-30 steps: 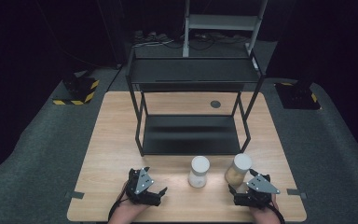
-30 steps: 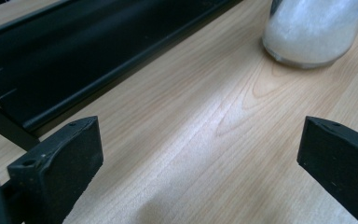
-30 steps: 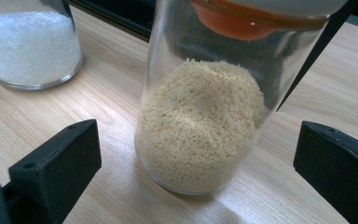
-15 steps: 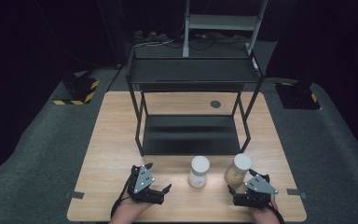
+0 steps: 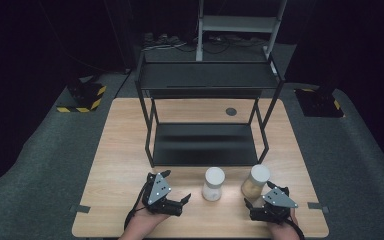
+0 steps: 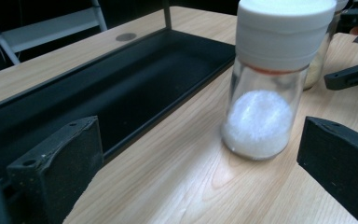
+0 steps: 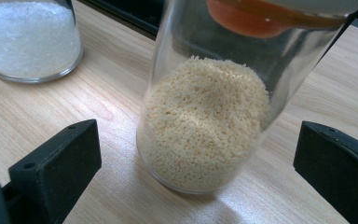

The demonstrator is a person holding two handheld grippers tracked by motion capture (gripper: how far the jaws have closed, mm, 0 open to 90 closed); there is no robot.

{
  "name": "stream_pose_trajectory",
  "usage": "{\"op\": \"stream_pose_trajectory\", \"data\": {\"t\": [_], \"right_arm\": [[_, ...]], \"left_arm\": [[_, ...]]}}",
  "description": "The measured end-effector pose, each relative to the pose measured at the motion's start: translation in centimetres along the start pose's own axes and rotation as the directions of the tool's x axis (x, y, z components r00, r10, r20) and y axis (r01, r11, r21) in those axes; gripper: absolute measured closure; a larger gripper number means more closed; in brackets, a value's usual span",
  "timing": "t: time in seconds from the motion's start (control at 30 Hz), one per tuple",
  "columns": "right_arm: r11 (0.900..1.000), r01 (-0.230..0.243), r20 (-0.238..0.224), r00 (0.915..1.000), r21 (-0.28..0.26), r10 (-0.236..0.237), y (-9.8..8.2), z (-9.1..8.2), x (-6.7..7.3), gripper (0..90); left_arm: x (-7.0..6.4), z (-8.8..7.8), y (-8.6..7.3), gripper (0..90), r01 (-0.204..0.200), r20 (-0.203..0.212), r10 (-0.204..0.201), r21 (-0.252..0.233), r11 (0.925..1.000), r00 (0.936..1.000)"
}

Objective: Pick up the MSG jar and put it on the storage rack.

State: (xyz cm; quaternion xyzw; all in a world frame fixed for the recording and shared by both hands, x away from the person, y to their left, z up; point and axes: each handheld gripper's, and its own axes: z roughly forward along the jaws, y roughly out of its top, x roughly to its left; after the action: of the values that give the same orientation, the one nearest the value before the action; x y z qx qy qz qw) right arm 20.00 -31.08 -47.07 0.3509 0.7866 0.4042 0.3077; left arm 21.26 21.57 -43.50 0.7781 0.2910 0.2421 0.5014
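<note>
A glass jar of white grains (image 5: 213,183) with a white lid stands on the wooden table (image 5: 125,150), in front of the black rack. A second jar (image 5: 255,181) holding beige grains stands to its right. My left gripper (image 5: 179,192) lies left of the white-grain jar, open and aimed at it. In the left gripper view the white-grain jar (image 6: 261,93) stands just ahead of the open left gripper (image 6: 200,177), apart from both jaws. My right gripper (image 5: 260,197) is open just behind the beige jar. In the right gripper view the beige jar (image 7: 205,121) stands between the spread jaws of the right gripper (image 7: 196,182), untouched.
A black two-level metal rack (image 5: 205,145) stands mid-table, its low tray (image 6: 98,88) just beyond the jars. A round dark grommet (image 5: 231,111) sits at the table's far side. Grey floor surrounds the table; a white shelf frame (image 5: 240,22) stands behind.
My left gripper has slid a little to the right, toward the white-grain jar. The right gripper and both jars have stayed where they were.
</note>
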Motion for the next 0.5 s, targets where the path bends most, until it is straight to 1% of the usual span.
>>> {"op": "stream_pose_trajectory", "data": {"t": [0.17, 0.23, 0.33, 0.5], "right_arm": [[1.000, 0.000, 0.000, 1.0000, -0.001, 0.000, -0.02, -0.01, -0.01, 0.0], [1.000, 0.000, 0.000, 1.0000, 0.000, 0.000, -0.01, 0.00, 0.00, 0.0], [1.000, 0.000, 0.000, 1.0000, -0.001, 0.000, -0.02, 0.00, -0.01, 0.0], [1.000, 0.000, -0.001, 1.0000, -0.001, 0.000, -0.03, -0.01, -0.03, 0.0]], "left_arm": [[-0.12, 0.36, 0.56, 0.4, -0.003, 0.015, 0.004, -0.021, 0.9998, 0.9999], [-0.15, 0.47, 0.63, 0.4, 0.002, 0.022, -0.001, -0.031, 0.9995, 0.9998], [-0.28, 0.64, 0.76, 0.4, -0.003, 0.029, 0.004, -0.041, 0.9991, 0.9996], [-0.48, 1.08, 0.99, 0.4, 0.002, 0.045, 0.001, -0.058, 0.9983, 0.9990]]}}
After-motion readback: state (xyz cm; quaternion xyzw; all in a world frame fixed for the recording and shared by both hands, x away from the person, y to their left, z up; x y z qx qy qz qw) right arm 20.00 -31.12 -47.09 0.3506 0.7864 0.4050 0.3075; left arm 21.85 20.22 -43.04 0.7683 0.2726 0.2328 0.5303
